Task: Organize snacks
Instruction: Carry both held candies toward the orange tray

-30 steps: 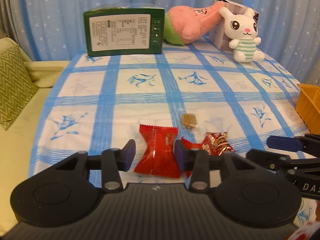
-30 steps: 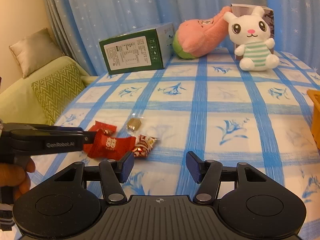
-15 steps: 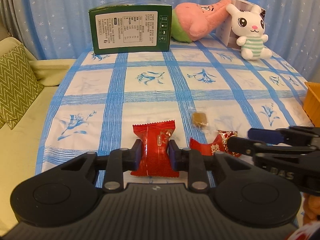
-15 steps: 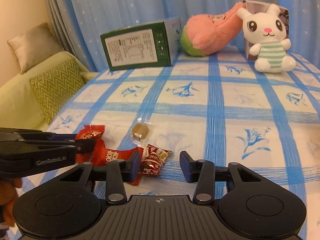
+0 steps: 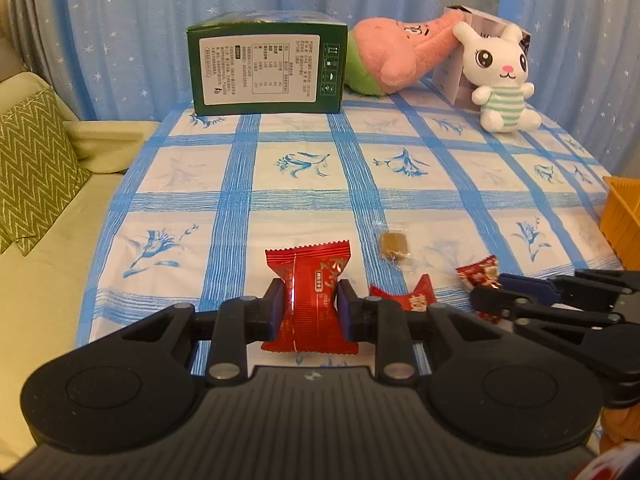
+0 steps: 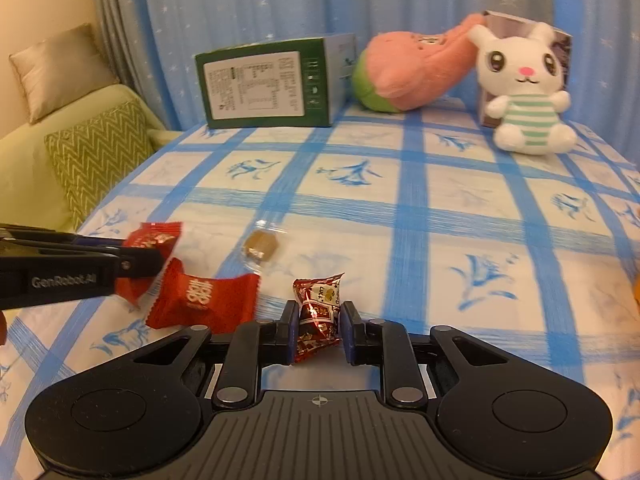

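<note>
A table covered in a white cloth with blue checks and blue flower prints (image 5: 304, 196) fills the scene, with a star-dotted blue curtain (image 5: 160, 20) hanging behind it. Near the front edge, the left gripper (image 5: 311, 312) has its two fingers pressed against the sides of a red foil candy (image 5: 310, 300), pinching the wrapper at its waist so the crimped ends flare above and below. Just to its right, the right gripper (image 6: 319, 332) is closed around a smaller candy in a dark red patterned wrapper (image 6: 318, 312), held upright between the finger pads. Between the two grippers, a second red candy with a white double-happiness mark (image 6: 202, 302) lies flat on the cloth, close to both but gripped by neither. A little farther back sits a small brown sweet in clear wrap (image 6: 261, 246), apart from the others. At the far end of the table a green carton with a white printed label (image 5: 266, 70) stands on its side, and beside it lies a pink and green plush toy (image 5: 396, 60) leaning toward a white plush rabbit in a striped shirt (image 5: 502, 80), which sits against a small pale box (image 5: 452, 72). An orange basket (image 5: 622, 216) shows at the right edge of the table. To the left is a pale green sofa with a zigzag-patterned cushion (image 5: 32, 164).
</note>
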